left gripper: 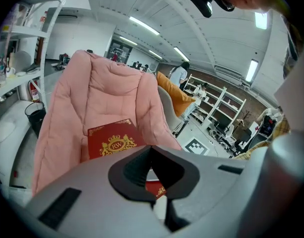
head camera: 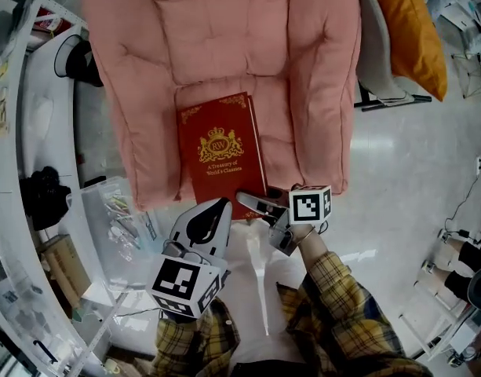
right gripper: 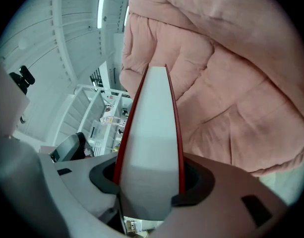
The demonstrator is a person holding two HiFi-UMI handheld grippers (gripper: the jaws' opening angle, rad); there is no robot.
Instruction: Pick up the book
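A red hardcover book [head camera: 220,151] with a gold crest lies on the seat of a pink padded armchair [head camera: 303,93], its near end raised off the cushion. My right gripper [head camera: 260,205] is shut on the book's near right corner. In the right gripper view the white page edge of the book [right gripper: 152,133] stands between the two jaws of the right gripper [right gripper: 149,180], red covers against the pads. My left gripper [head camera: 216,209] hovers just in front of the book's near left corner, shut and holding nothing. The left gripper [left gripper: 151,150] looks onto the book [left gripper: 112,143] from above.
A white curved desk and shelving run down the left, with a clear plastic box [head camera: 114,210] and a black object [head camera: 44,195]. An orange cushion [head camera: 413,30] rests on a chair at the upper right. Shiny floor [head camera: 413,171] lies to the right of the armchair.
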